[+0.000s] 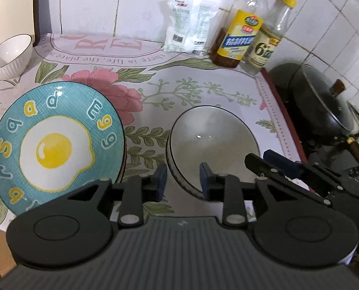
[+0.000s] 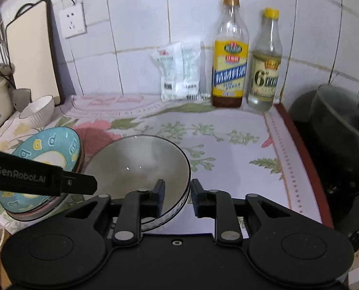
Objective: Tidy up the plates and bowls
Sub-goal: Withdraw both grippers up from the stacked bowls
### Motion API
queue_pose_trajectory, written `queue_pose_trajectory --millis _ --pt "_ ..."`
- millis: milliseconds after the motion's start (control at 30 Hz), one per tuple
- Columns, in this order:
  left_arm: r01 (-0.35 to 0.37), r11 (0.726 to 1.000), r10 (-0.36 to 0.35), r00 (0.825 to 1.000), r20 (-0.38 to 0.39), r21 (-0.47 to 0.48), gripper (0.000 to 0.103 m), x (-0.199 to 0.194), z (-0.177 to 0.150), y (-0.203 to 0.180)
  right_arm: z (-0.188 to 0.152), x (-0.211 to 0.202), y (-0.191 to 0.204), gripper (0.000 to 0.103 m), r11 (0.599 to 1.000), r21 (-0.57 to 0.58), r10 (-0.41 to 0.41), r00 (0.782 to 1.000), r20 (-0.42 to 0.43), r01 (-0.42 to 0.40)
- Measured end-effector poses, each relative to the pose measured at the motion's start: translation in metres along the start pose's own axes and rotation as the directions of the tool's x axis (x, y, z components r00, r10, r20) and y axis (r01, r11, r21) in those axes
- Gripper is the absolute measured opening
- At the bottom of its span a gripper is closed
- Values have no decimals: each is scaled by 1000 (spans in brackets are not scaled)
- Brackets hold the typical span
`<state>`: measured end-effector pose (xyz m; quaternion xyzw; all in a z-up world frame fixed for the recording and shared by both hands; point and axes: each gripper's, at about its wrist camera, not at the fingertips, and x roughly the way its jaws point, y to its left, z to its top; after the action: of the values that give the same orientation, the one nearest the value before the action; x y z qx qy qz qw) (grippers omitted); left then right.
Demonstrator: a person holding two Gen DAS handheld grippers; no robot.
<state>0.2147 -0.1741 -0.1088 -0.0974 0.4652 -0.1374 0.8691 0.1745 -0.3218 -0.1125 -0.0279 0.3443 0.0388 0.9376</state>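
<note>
Right wrist view, both grippers narrowly parted astride grey bowl rim, teal egg plate lower left, "GenRobot.AI" arm, "6°" bottle upper right.

Both wrist cameras look steeply down from close above the counter toward the tiled wall. They share the grey bowl, the left view from its left rim, the right from its right.

A floral-clothed counter carries a grey bowl; stacked plates just left, bottles behind.
</note>
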Motion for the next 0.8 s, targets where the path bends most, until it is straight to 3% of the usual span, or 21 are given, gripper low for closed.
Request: queue_pose_trajectory --millis 133,300,567,800 --pt "-7 999 8 1000 -13 43 34 -17 -8 -1 -4 -22 6 32 1000 5 24 999 31 -24" --pt "8 998 -6 1000 -23 68 35 -41 -17 0 -12 -58 12 42 989 38 136 986 102 -140" --pt "5 992 -10 999 34 125 36 -95 -24 7 -14 -99 31 50 993 -23 114 983 145 -112" --pt "-12 991 -6 991 131 133 41 -145 -23 27 -10 -131 52 62 988 -61 151 973 174 -142"
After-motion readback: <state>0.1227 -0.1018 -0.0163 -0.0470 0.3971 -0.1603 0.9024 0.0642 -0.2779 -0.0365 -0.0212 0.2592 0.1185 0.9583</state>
